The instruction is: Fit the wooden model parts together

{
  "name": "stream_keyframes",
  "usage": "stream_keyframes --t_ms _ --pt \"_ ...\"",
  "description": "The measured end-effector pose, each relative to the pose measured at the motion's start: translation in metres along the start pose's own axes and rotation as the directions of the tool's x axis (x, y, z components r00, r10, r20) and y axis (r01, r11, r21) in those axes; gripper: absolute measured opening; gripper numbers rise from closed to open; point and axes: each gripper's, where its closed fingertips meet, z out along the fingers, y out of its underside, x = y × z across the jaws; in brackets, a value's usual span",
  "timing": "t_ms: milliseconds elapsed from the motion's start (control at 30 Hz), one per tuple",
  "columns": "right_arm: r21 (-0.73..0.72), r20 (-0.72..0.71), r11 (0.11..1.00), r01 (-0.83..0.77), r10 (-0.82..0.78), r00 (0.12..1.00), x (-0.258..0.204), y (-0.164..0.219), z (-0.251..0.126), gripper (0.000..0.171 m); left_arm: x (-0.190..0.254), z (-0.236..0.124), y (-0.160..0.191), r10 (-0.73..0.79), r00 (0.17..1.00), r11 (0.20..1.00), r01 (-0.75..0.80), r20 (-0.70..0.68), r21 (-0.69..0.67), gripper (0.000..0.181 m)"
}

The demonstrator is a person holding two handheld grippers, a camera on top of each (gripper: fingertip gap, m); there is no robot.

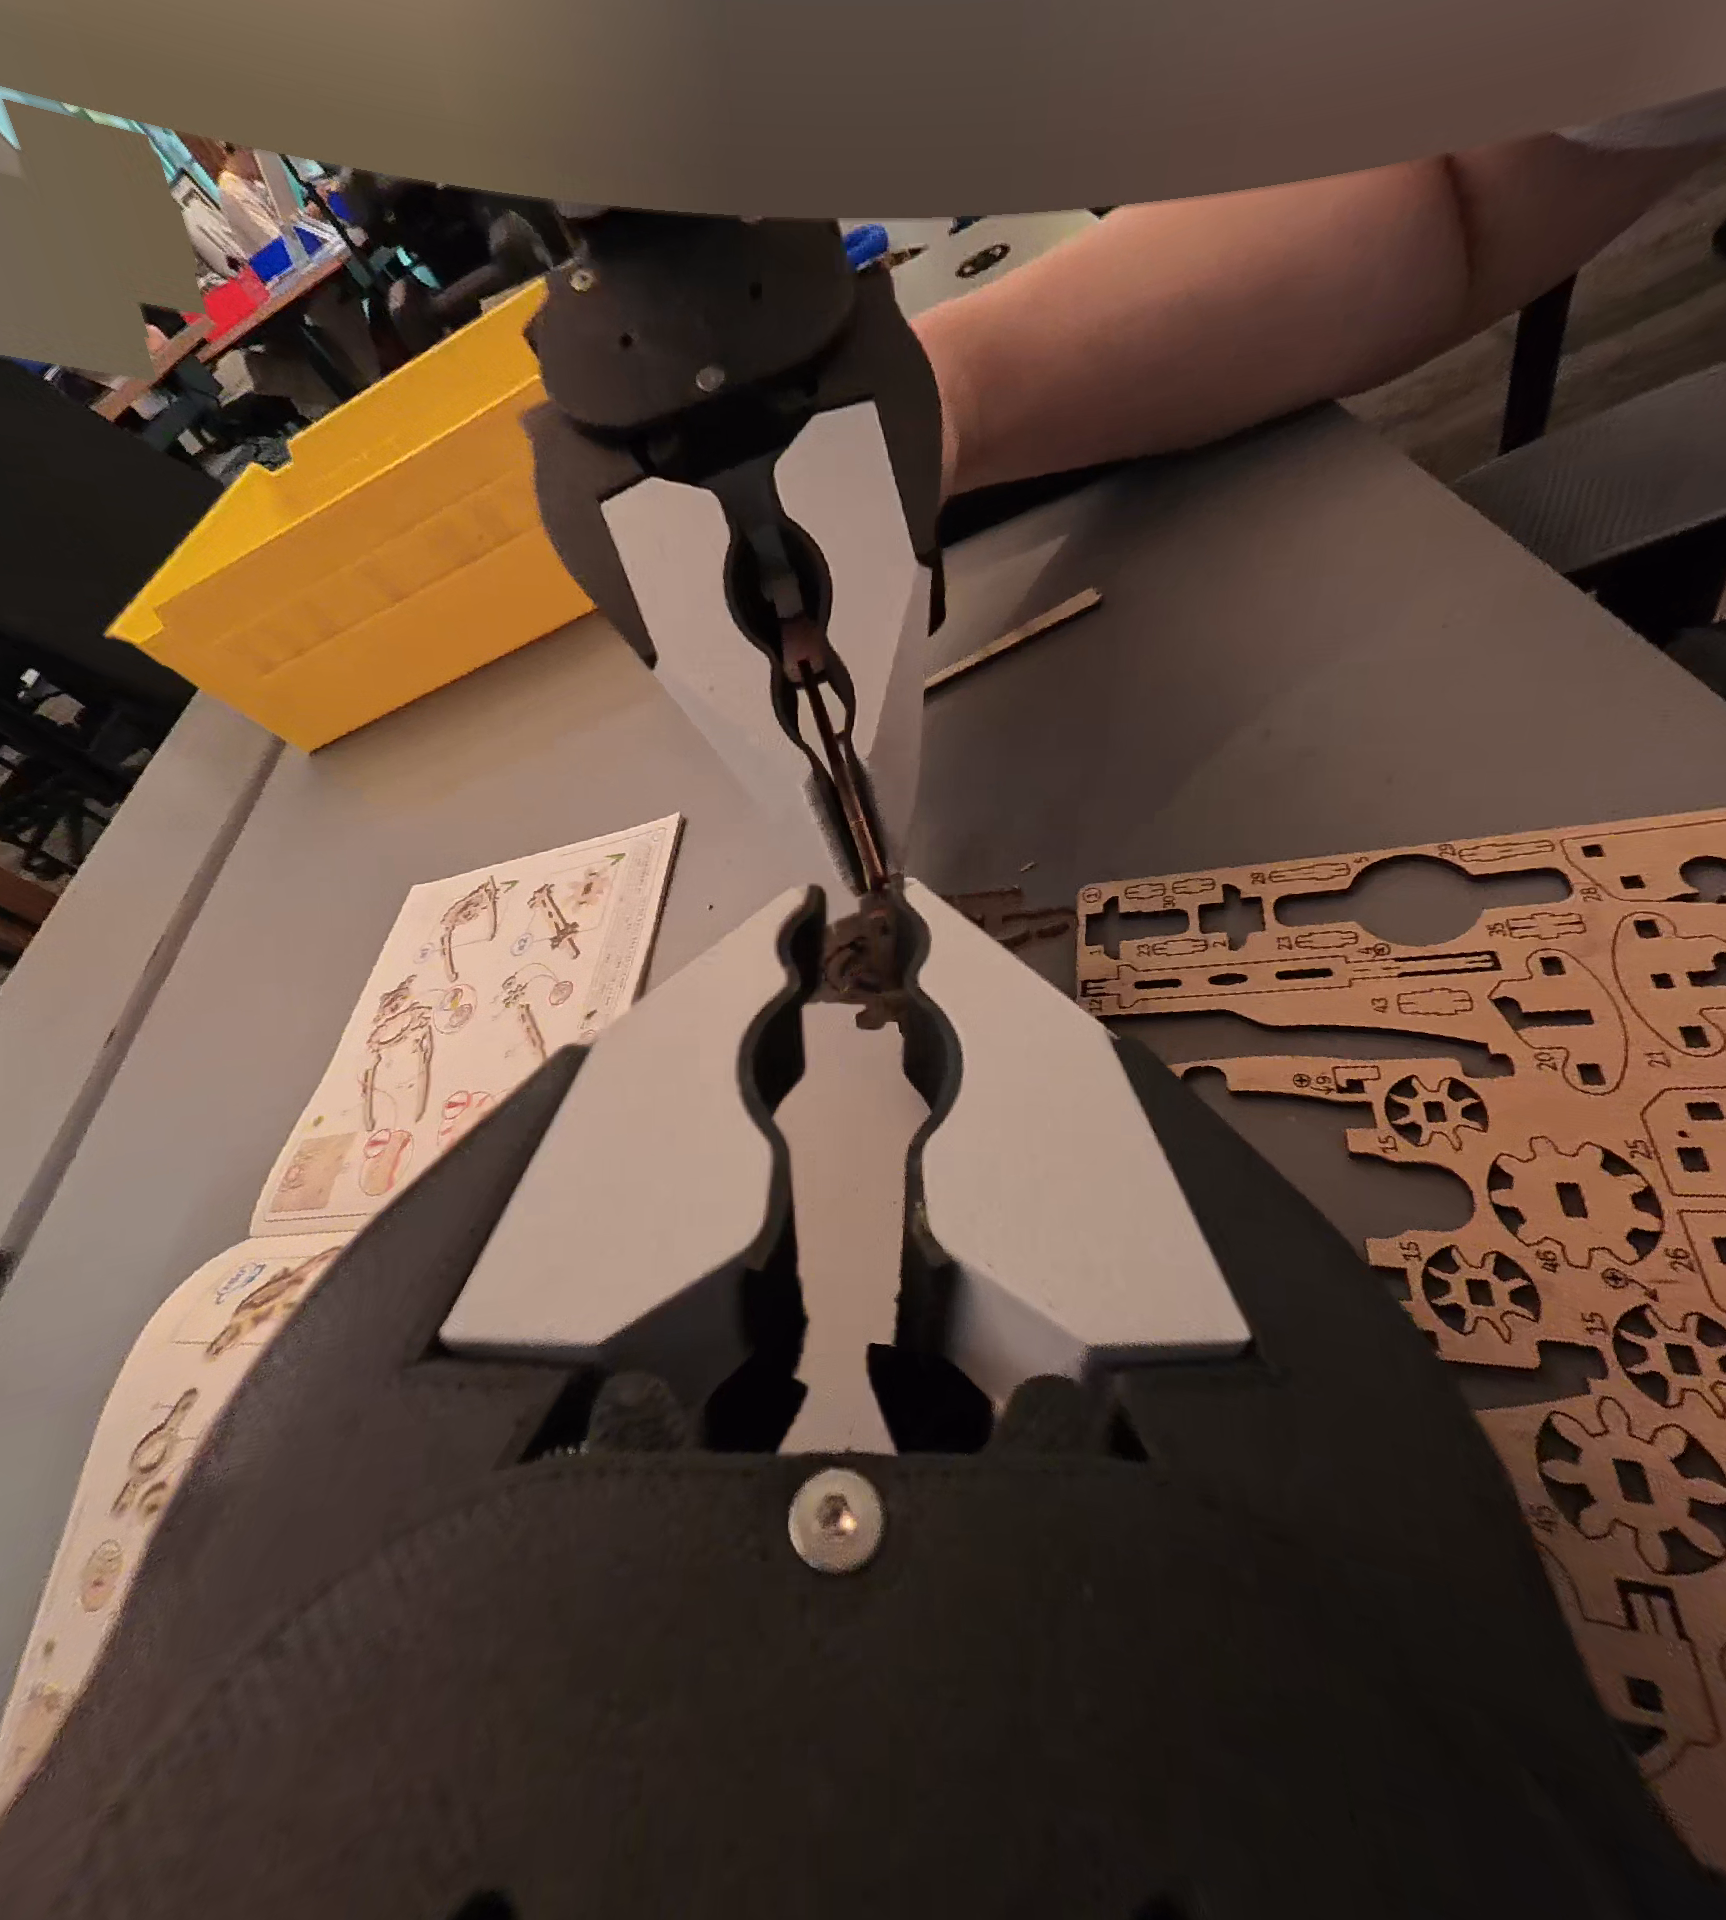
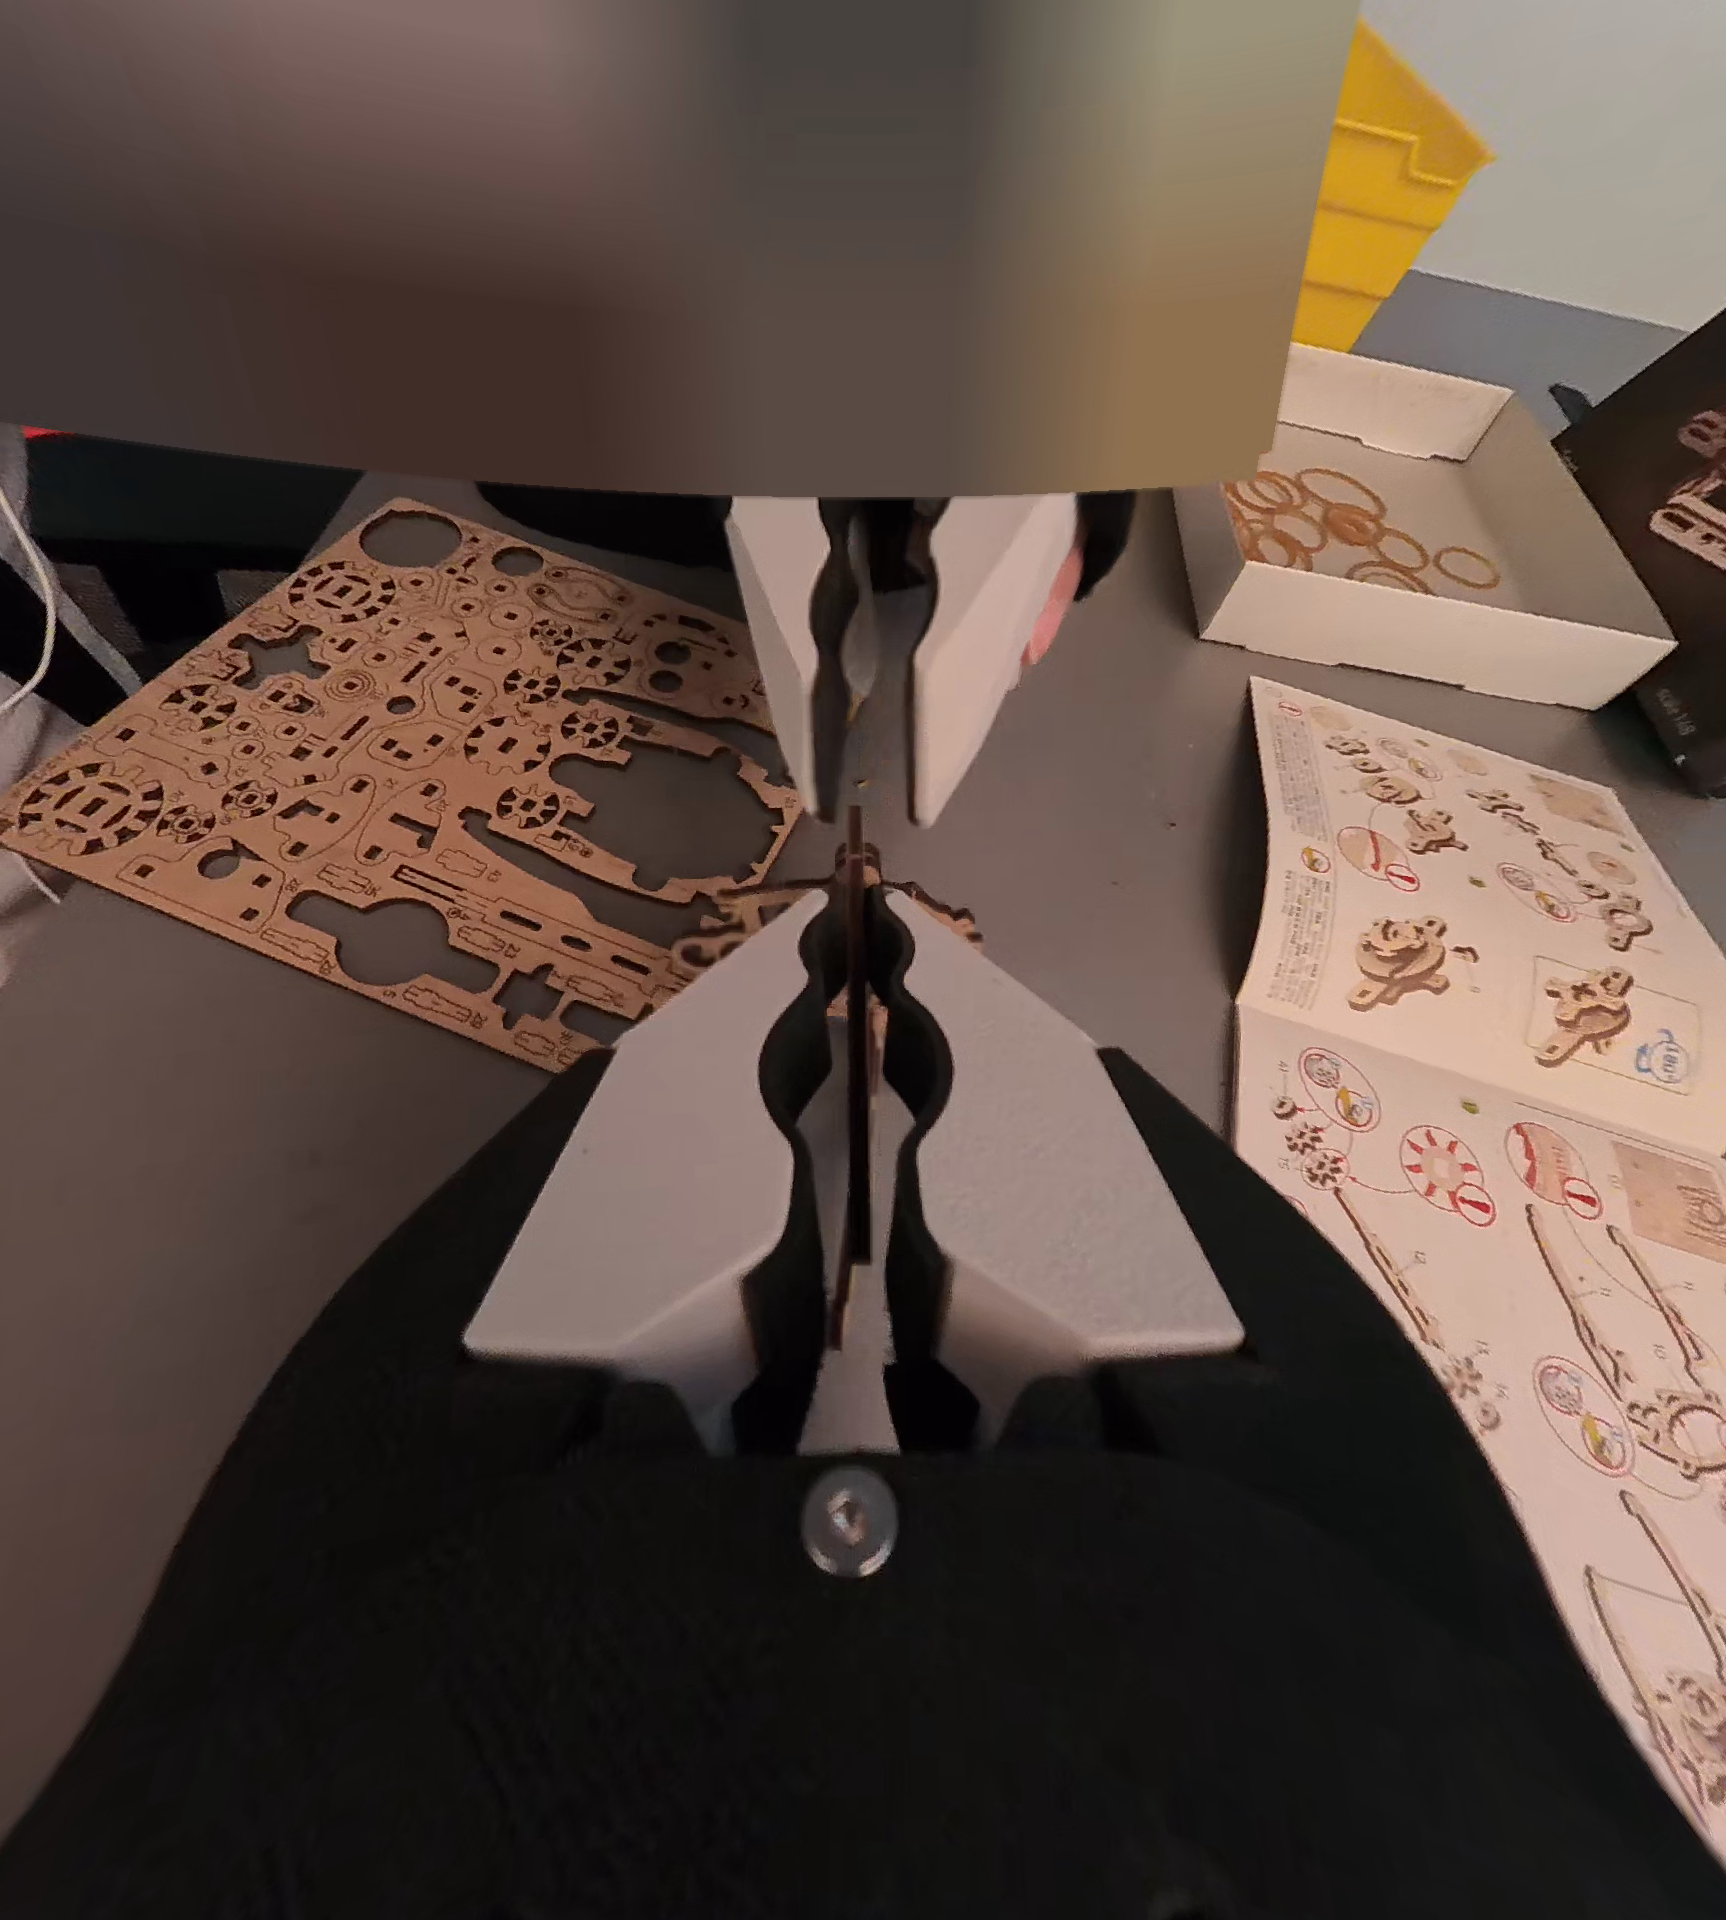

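The right gripper (image 2: 854,914) clamps a thin flat dark wooden strip (image 2: 851,1122) edge-on, its far tip meeting the left gripper (image 2: 861,805), above a grey table (image 2: 215,1143) bearing a laser-cut plywood sheet (image 2: 402,769) and an open instruction booklet (image 2: 1524,1143).

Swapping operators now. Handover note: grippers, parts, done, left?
Left gripper: shut on a small wooden gear piece at its tips.
Right gripper: shut on a flat wooden strip, held edge-on.
The two pieces meet tip to tip above the table; whether they are seated is unclear.
Left: press home. The punched sheet and the instructions lie alongside.
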Motion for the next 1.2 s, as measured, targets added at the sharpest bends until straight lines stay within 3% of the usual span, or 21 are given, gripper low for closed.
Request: stream_keyframes --t_ms 133,233,567,1067,1133,1200 --pt "0.002 0.004 1.0 -0.009 0.009 1.0 0.0 0.001 -0.001 0.0 0.004 0.004 0.011 -0.019 0.999 0.999 0.017 -0.034 -0.049 0.015" --pt "-0.003 -0.005 1.0 -0.001 0.001 1.0 0.001 0.001 -0.001 0.0 0.004 0.009 0.013 0.012 1.0 0.997 -0.012 -0.004 -0.073 0.006" --pt "-0.013 -0.005 1.0 0.004 -0.004 1.0 0.0 0.001 0.0 0.0 0.004 0.009 0.013 -0.018 1.0 0.994 0.016 -0.016 -0.105 0.005" --pt "-0.014 -0.009 1.0 -0.009 0.009 1.0 0.002 0.002 -0.003 0.0 -0.001 0.005 0.007 -0.027 1.0 0.999 0.027 0.003 -0.028 0.0" --pt "-0.013 -0.008 1.0 -0.01 0.01 1.0 0.003 0.003 -0.004 0.0 -0.007 0.005 0.008 -0.028 0.999 0.999 0.029 0.04 -0.03 0.014" --pt "-0.011 -0.005 1.0 -0.011 0.011 1.0 0.002 0.002 -0.003 0.0 -0.003 0.005 0.01 -0.047 0.999 0.998 0.047 0.008 -0.037 0.014"
